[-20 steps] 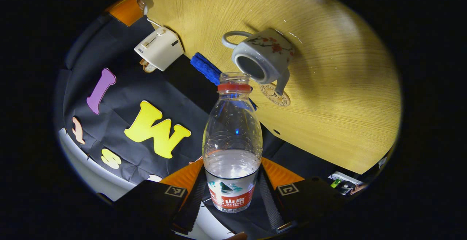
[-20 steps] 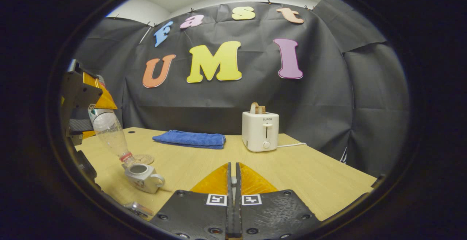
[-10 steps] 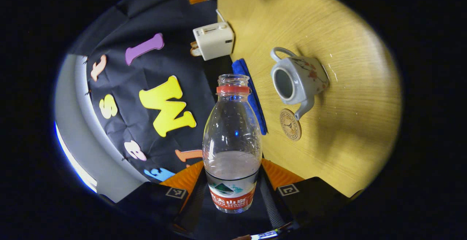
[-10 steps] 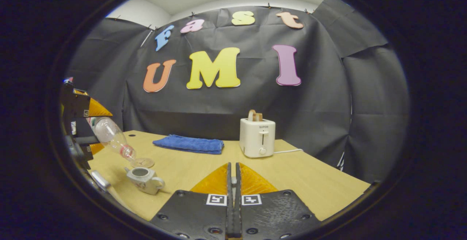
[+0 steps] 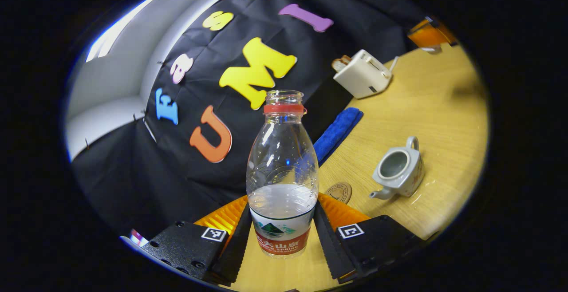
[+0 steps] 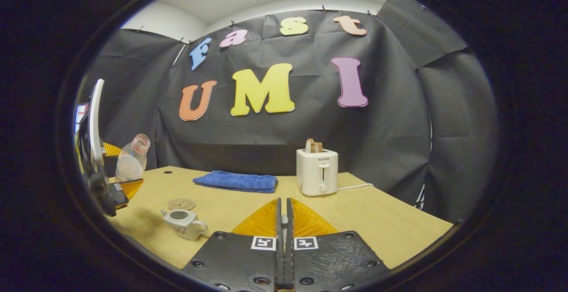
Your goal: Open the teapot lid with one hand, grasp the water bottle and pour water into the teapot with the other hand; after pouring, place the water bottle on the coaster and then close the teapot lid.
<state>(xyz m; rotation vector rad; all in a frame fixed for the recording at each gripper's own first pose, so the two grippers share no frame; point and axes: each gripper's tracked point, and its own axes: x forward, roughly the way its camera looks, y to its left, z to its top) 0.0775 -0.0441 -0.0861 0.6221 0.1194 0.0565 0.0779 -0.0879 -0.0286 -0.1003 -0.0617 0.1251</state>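
Observation:
A clear water bottle (image 5: pixel 282 172) with a red neck ring, uncapped and partly full, sits between the fingers of my left gripper (image 5: pixel 282 205), which is shut on its labelled lower part. In the right gripper view the bottle (image 6: pixel 132 159) stands nearly upright above the table's left side. The grey teapot (image 5: pixel 398 172) stands lidless on the table, and the round coaster (image 5: pixel 339 191) lies bare just beyond its spout. My right gripper (image 6: pixel 282 207) is shut with a pale sliver, the lid, between its tips. In the left gripper view it (image 5: pixel 429 37) hovers far off.
A folded blue towel (image 6: pixel 237 181) lies at the table's back. A white toaster (image 6: pixel 317 172) with its cord stands to its right. The teapot (image 6: pixel 184 223) and coaster (image 6: pixel 181 203) sit on the wooden table (image 6: pixel 377 225) front left.
The bottle has swung back from its neck-down tilt over the teapot to nearly upright and drawn away to the left. My right gripper has stayed shut and barely moved.

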